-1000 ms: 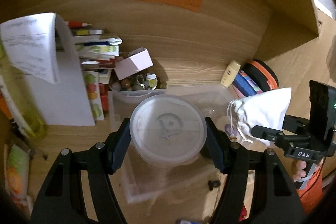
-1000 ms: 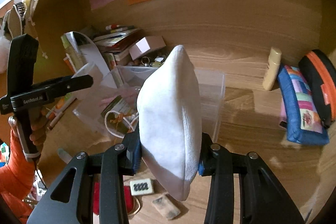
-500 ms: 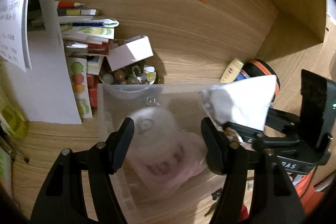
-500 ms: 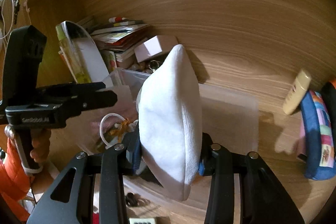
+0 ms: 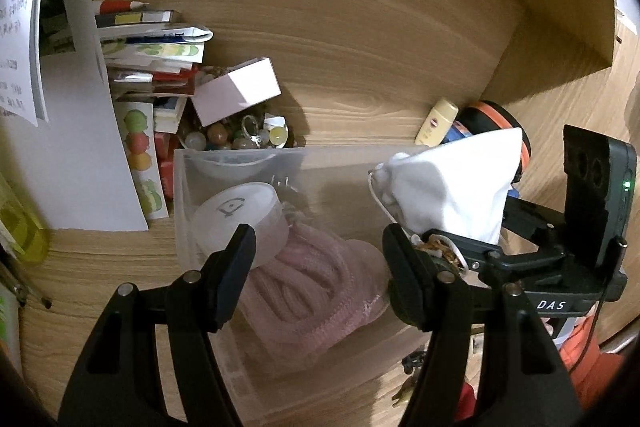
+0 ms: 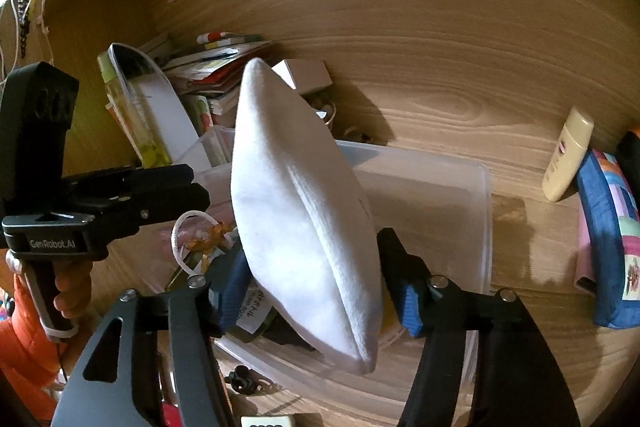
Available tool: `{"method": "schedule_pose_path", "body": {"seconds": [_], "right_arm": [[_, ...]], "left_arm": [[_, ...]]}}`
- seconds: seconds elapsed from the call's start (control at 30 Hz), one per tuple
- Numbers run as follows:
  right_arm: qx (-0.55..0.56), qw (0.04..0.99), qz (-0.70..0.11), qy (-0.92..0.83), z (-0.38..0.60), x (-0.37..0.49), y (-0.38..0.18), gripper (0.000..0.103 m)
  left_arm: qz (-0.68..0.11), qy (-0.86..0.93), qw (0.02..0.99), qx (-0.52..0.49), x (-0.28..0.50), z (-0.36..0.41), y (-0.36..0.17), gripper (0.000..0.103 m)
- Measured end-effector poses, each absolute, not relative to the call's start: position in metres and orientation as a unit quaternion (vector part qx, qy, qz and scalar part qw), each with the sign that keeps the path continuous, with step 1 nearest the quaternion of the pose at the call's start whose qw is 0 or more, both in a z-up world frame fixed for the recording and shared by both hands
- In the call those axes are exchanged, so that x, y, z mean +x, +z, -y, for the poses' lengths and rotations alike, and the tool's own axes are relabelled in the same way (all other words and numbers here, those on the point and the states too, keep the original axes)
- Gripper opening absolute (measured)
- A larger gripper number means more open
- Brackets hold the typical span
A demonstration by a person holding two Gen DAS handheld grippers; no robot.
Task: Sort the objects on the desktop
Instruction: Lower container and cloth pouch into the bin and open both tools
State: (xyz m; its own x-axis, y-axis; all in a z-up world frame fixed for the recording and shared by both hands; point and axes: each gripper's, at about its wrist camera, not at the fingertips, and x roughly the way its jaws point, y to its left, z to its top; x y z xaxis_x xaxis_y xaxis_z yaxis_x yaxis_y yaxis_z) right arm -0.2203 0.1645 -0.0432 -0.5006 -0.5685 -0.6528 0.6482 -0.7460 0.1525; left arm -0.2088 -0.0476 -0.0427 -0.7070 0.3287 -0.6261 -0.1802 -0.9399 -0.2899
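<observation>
Right gripper (image 6: 316,291) hung over the clear plastic bin (image 6: 480,195), its jaws opening around the white pouch (image 6: 296,211). The pouch stood on edge between the blue pads, and gaps showed on both sides, so the grip looked released; whether a pad touched the cloth low down could not be told. The drop seemed aimed at the near right part of the bin, above a dark labelled item and a tangle of orange ribbon, only partly seen.

Left gripper (image 5: 316,255) pointed down over the same bin (image 5: 180,163) with its jaws half wide and nothing between them. Below it a round white tub (image 5: 236,211) lay tilted in the bin's far left corner, leaning on a pink mesh bag (image 5: 312,279) that filled most of the floor. Judging by that, the tub had already been let go, and the empty gripper was free for another item.

Outside the bin, at its far left corner, a shallow dish of marbles (image 5: 236,139) sat under a small pink box (image 5: 236,91), beside a pile of booklets (image 5: 156,51). Near the desk's right edge a cream bottle (image 6: 568,155) leaned against a patchwork pencil case (image 6: 608,235); both looked unsorted. A small black clip (image 6: 244,381) lay on the desk before the bin.
</observation>
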Motion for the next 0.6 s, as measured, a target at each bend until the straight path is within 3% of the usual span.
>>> {"method": "schedule_pose_path", "body": {"seconds": [0.17, 0.6], "right_arm": [[0.341, 0.343, -0.045, -0.874, -0.172, -0.220, -0.038, 0.075], [0.297, 0.334, -0.045, -0.893, -0.183, -0.209, -0.016, 0.076]], "left_arm": [[0.100, 0.921, 0.143, -0.348, -0.205, 0.045, -0.039, 0.065], [0.070, 0.939, 0.126, -0.313, -0.193, 0.038, -0.023, 0.071]]}}
